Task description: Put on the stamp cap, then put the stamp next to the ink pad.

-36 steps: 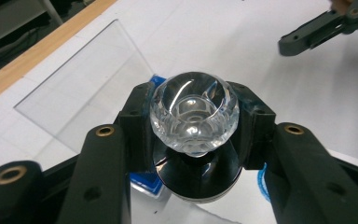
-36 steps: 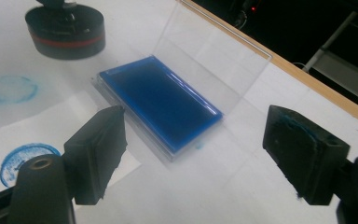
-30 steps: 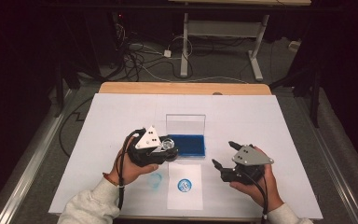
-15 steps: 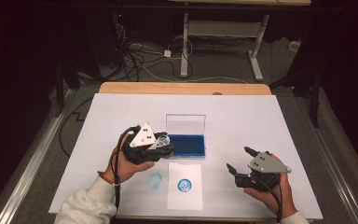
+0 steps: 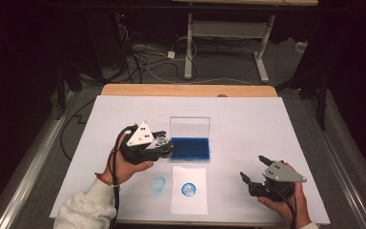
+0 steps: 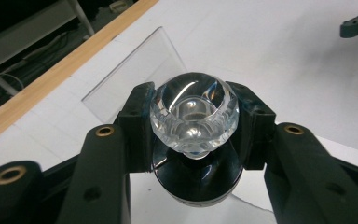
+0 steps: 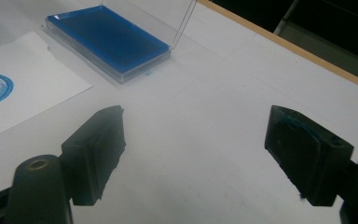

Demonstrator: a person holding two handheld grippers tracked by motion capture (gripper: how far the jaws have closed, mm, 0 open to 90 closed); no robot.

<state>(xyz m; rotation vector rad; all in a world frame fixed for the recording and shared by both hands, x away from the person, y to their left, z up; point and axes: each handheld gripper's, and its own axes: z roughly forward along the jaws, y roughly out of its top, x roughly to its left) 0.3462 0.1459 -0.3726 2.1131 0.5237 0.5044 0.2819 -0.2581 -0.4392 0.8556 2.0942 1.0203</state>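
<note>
Nearest the table's front edge, the right gripper (image 5: 256, 168) sits low at the right, its jaws spread wide with only bare white table between them; they have just been opening further, and blue ink smears show on its pads (image 7: 307, 156). Left of it lies the white paper sheet (image 5: 188, 191) carrying a round blue stamped mark (image 5: 188, 189), and a fainter blue ring (image 5: 158, 184) sits on the table just beside the sheet. A little farther in, the left gripper (image 5: 164, 145) pinches the clear-handled stamp (image 6: 194, 113) tight between its jaws, held up just left of the blue ink pad (image 5: 189, 149). Behind the pad its clear lid (image 5: 189, 127) stands upright.
</note>
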